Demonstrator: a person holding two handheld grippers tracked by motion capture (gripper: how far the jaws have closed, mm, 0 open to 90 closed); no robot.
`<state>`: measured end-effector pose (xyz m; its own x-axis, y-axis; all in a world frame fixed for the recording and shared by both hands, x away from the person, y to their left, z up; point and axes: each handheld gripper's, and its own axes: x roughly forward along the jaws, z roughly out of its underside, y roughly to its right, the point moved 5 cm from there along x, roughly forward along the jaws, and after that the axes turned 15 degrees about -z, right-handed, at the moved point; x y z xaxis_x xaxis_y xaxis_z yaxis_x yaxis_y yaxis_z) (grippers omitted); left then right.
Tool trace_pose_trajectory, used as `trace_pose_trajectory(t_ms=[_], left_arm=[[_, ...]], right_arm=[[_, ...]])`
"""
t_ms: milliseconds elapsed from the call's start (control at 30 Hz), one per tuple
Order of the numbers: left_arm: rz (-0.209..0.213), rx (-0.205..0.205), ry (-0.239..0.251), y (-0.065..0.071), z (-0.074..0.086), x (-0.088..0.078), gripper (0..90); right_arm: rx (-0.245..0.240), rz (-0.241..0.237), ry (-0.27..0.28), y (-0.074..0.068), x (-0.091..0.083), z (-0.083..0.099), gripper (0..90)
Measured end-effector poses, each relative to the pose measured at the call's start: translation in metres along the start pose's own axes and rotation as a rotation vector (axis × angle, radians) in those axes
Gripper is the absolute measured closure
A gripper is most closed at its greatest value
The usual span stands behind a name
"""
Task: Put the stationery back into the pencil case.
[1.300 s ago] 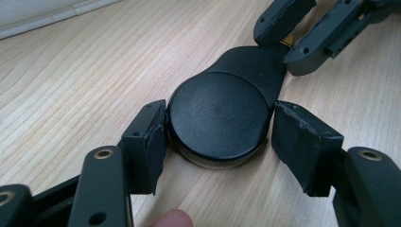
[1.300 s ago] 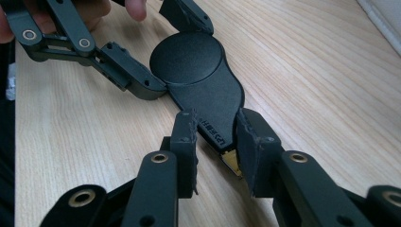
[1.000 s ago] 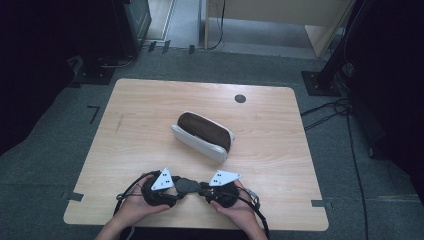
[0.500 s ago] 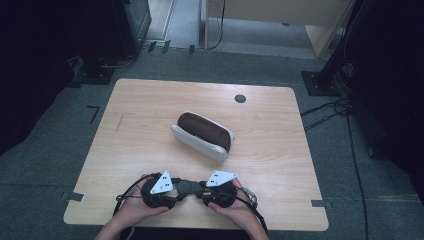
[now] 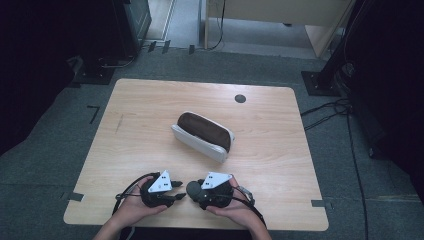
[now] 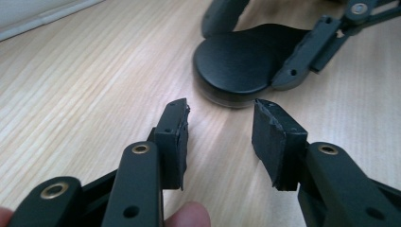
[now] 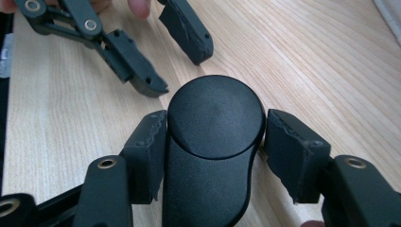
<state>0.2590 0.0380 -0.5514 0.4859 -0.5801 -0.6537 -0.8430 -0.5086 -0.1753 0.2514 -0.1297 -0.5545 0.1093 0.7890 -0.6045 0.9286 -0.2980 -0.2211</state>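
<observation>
Left gripper (image 5: 178,196) closing on nothing, right gripper (image 5: 190,189) opening; the 2 tips nearly meet.

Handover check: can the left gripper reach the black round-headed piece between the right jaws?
Probably yes: left gripper, jaws empty and just closing, faces the piece's round end over bare table; right gripper's jaws, just opening, flank its sides.

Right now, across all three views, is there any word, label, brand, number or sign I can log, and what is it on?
None can be read.
Grey plates on the two grippers: small dark dots, no letters.
White-and-brown pouch: no print shows.
Black round-headed object between the right gripper's jaws: plain surface, no marking.
Wooden table: a short dark mark near its left side, too small to tell as writing.
</observation>
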Motion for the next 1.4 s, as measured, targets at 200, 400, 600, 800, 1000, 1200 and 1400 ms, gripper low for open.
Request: trace_pose_trajectory(t_ms=[200, 400, 600, 800, 1000, 1200, 1400], left_arm=[[-0.031, -0.030, -0.009, -0.007, 0.004, -0.002, 55.5], [-0.027, -0.013, -0.006, -0.005, 0.003, -0.002, 54.2], [-0.005, 0.003, -0.004, -0.002, 0.002, -0.001, 51.2], [-0.004, 0.008, -0.003, -0.002, 0.001, 0.000, 48.5], [-0.028, 0.034, 0.010, 0.000, -0.001, 0.001, 45.8], [-0.041, 0.059, 0.021, 0.000, -0.002, 0.002, 45.7], [-0.070, 0.094, 0.041, 0.001, -0.004, 0.003, 45.8]], right_arm=[[0.028, 0.087, 0.000, -0.007, -0.004, 0.006, 37.8], [0.019, 0.069, 0.010, -0.010, -0.004, 0.006, 52.2], [0.071, 0.028, 0.041, -0.005, -0.005, 0.004, 52.7], [0.122, -0.009, 0.066, -0.002, -0.006, 0.004, 52.6], [0.175, -0.050, 0.087, 0.001, -0.009, 0.004, 52.6], [0.210, -0.079, 0.098, 0.003, -0.010, 0.005, 52.6], [0.230, -0.096, 0.109, 0.004, -0.010, 0.005, 52.6]])
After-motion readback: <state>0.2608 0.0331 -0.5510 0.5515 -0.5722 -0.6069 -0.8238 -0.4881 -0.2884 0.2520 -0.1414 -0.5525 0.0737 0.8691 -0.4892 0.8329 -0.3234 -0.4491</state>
